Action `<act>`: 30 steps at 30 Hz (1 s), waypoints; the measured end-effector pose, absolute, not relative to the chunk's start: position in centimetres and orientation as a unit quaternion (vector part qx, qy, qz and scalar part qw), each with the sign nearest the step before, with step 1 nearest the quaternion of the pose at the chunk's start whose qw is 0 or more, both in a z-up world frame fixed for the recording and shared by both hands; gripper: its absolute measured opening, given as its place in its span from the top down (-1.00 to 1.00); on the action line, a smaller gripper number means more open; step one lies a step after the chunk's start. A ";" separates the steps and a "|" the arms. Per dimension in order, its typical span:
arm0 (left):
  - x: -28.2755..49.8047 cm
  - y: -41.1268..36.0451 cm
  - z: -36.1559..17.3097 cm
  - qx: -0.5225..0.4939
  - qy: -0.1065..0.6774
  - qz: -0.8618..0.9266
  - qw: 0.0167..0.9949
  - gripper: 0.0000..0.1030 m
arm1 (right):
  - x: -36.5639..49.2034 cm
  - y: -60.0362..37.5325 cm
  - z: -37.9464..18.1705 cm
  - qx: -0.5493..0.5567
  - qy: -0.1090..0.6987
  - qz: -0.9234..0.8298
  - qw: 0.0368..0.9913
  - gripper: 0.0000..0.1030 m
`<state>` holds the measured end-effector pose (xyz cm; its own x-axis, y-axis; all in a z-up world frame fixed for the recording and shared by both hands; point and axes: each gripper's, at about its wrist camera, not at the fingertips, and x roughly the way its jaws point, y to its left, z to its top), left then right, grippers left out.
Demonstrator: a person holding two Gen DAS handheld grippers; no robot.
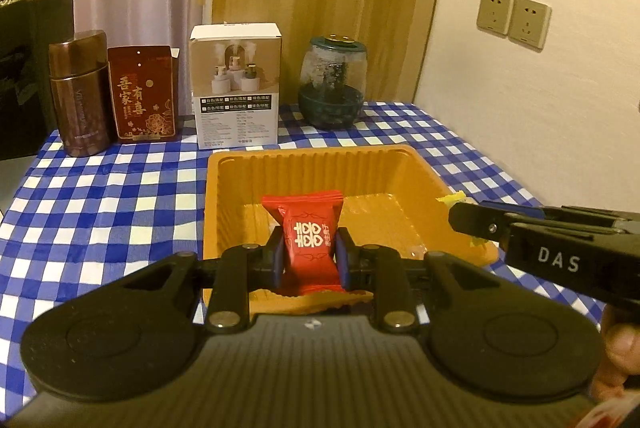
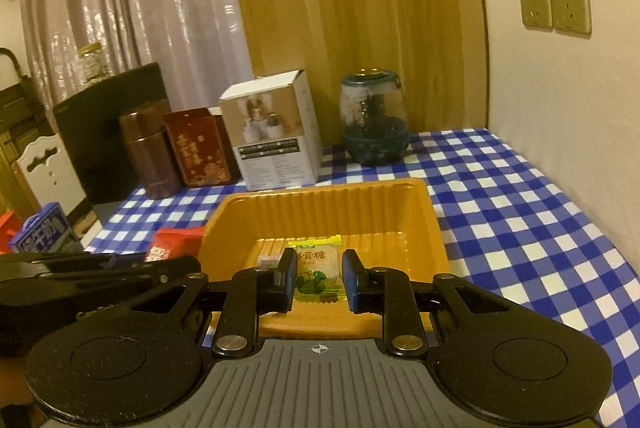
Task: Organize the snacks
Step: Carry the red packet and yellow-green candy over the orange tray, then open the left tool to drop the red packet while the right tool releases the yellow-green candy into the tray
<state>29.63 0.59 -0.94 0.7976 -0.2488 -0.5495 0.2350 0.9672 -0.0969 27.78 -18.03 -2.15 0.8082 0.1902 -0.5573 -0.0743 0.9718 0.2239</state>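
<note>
Snacks, two wrapped pieces, each held in a claw above an orange plastic tray [image 1: 320,163] on the bench [image 1: 100,195], which wears a blue-and-white checked cloth. Item one: red candy packet [image 1: 310,248] with white double-happiness lettering, pinched upright between the blue pads of the left claw [image 1: 310,252], clamped tight on its sides; it hangs over the near part of the tray. Item two: yellow-green candy packet [image 2: 318,270] with green printing, gripped in the right claw [image 2: 318,276], closed on its edges, also over the near half of the tray; from the left wrist view only a yellow corner of it shows past the right claw's black fingers, at the tray's right rim. Tray floor mostly bare, ribbed walls, with a small pale item [image 2: 267,260] half hidden behind the right claw's left finger; what it is I cannot tell. Back row along the curtain, left to right: brown metal flask [image 1: 80,95], dark red carton with gold characters [image 1: 142,93], white product box [image 1: 236,87], glass jar with dark green lid and base [image 1: 334,83]. Two wall sockets [image 1: 514,17] on the cream wall to the right. A person's fingers [image 1: 616,360] show at the lower right of the left wrist view
</note>
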 end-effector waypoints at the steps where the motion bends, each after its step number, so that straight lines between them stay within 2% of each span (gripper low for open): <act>1: 29.9 0.6 -1.0 -0.013 0.292 -0.126 0.948 0.56 | 28.2 -18.1 -2.3 0.097 0.304 0.069 0.945 0.52; 27: 35.7 0.5 -4.1 -0.019 0.318 -0.121 0.940 0.56 | 33.7 -18.8 -6.2 0.109 0.338 0.044 0.934 0.52; 29: 35.7 0.4 -4.2 -0.017 0.314 -0.122 0.941 0.53 | 33.7 -18.8 -6.2 0.109 0.339 0.043 0.933 0.52; 30: 35.7 0.4 -4.2 -0.015 0.312 -0.120 0.942 0.36 | 33.7 -18.8 -6.2 0.109 0.339 0.043 0.934 0.52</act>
<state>35.74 0.38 -4.24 0.7770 -0.2351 -0.5840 0.2160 0.9709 -0.1035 33.73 -18.78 -6.18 0.7666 0.1548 -0.6231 -0.0073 0.9725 0.2327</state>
